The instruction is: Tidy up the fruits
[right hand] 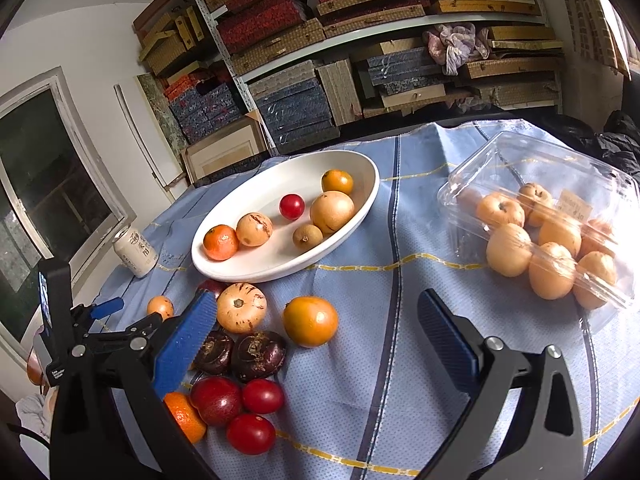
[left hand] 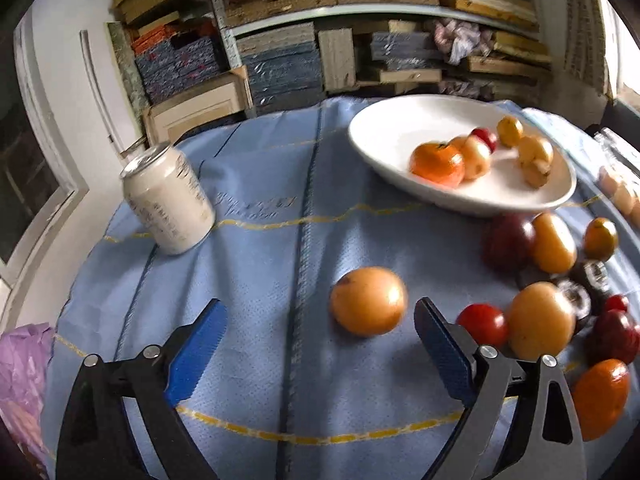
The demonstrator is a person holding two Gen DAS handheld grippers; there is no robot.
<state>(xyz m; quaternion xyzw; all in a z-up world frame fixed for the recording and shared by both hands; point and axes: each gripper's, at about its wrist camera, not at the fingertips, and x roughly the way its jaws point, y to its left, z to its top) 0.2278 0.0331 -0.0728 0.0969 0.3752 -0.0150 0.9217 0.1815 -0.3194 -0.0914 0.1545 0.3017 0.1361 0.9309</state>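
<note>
Blue tablecloth [left hand: 260, 264] | left gripper [left hand: 320, 340] angled down, fingers apart beside loquat [left hand: 368, 301] | right gripper [right hand: 320, 336] fingers apart

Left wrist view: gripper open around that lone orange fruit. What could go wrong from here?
1. The round orange fruit sits off-centre, near one finger of the left gripper; closing might nudge it away.
2. The small red tomato lies just outside that finger and may get bumped.
3. The white oval dish is shallow; dropped fruit could roll out.
</note>
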